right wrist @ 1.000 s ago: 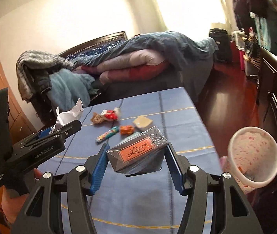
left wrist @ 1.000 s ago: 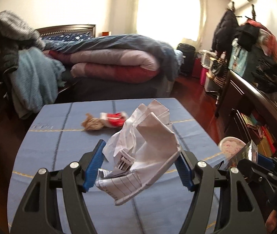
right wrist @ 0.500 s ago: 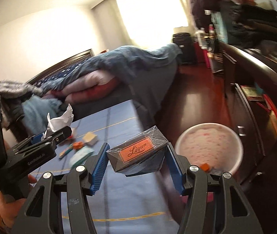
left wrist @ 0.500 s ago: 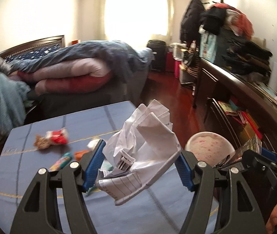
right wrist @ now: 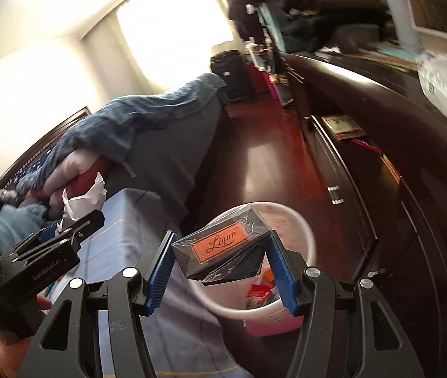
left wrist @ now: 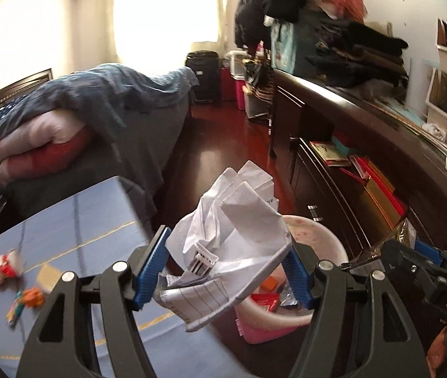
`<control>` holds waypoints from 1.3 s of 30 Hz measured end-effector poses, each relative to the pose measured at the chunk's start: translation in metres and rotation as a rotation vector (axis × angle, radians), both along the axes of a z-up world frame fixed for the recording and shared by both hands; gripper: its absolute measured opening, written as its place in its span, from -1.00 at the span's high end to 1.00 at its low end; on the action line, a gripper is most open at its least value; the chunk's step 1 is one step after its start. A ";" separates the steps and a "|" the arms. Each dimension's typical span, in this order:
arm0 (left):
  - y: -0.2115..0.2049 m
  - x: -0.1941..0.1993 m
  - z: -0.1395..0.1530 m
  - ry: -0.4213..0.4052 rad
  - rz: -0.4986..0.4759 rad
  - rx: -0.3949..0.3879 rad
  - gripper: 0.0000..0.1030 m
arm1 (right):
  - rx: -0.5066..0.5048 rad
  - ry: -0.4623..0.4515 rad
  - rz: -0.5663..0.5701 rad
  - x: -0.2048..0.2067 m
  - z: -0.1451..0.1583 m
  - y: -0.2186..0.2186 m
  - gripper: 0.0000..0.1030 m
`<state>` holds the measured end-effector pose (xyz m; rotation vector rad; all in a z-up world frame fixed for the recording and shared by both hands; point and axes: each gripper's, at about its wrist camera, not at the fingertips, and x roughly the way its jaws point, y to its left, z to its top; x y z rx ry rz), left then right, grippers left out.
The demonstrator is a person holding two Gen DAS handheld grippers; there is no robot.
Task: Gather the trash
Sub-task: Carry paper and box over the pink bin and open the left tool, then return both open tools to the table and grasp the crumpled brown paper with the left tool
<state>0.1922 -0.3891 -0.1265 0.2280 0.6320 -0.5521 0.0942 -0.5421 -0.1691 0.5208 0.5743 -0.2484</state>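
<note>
A bed (left wrist: 75, 119) heaped with quilts fills the room's left; the blue tablecloth (left wrist: 75, 236) holds blurred wrappers (left wrist: 28, 297); the pink-based bin (right wrist: 289, 220) stands beside it; the left gripper (left wrist: 223, 271) clamps crumpled paper (left wrist: 232, 220); the right gripper (right wrist: 220, 267) clamps a Liqun cigarette pack (right wrist: 220, 249) over the bin.

Left gripper (left wrist: 226, 271) and right gripper (right wrist: 220, 267) are each clamped on a load, side by side.

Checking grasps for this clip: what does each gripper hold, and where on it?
The left gripper pinches the crumpled paper across its lower sides; the right gripper clamps the wrapped box by its two ends.
</note>
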 end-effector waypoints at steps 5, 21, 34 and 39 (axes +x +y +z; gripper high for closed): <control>-0.037 0.017 -0.017 0.030 -0.026 0.022 -0.35 | 0.020 0.013 -0.037 0.013 -0.016 -0.029 -0.13; -0.040 0.055 -0.030 0.089 -0.012 -0.046 -0.62 | 0.067 0.027 -0.059 0.026 -0.057 -0.052 -0.51; 0.079 0.039 -0.001 -0.033 0.173 0.010 -0.86 | -0.024 -0.022 0.109 0.026 -0.009 0.039 -0.67; 0.154 0.058 -0.009 -0.017 0.315 0.047 -0.86 | -0.076 -0.028 0.234 0.034 0.007 0.096 -0.68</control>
